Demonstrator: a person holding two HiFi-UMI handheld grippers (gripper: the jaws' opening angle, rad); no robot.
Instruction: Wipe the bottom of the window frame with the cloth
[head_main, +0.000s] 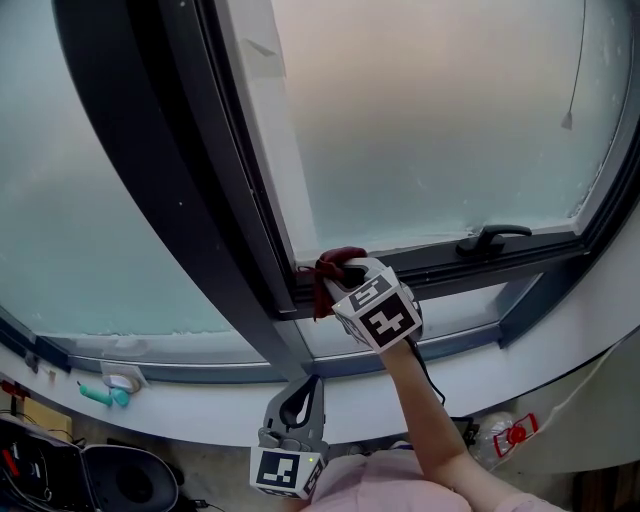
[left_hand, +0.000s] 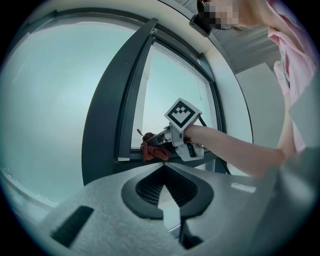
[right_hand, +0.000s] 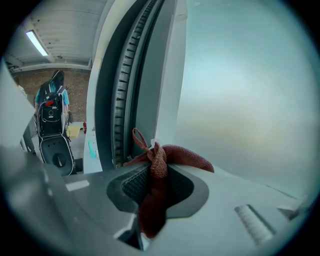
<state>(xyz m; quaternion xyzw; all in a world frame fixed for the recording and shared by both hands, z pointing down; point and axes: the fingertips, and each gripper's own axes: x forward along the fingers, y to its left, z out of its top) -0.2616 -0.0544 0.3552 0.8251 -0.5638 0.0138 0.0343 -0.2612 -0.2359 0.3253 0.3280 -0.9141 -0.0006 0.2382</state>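
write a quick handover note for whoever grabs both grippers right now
Right gripper: shut on the red cloth, held at the left end of the window frame's bottom rail, by the dark upright.
Left gripper: shut, empty, hanging low in front of the sill, off the window.
Done: cannot tell how much of the rail is wiped.
Left: likely run the cloth right along the rail, under the handle, to the far corner.

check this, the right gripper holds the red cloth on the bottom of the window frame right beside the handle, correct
Not beside the handle: the right gripper holds the red cloth on the bottom of the window frame at its left corner, well apart from the handle further right. The head view shows it.
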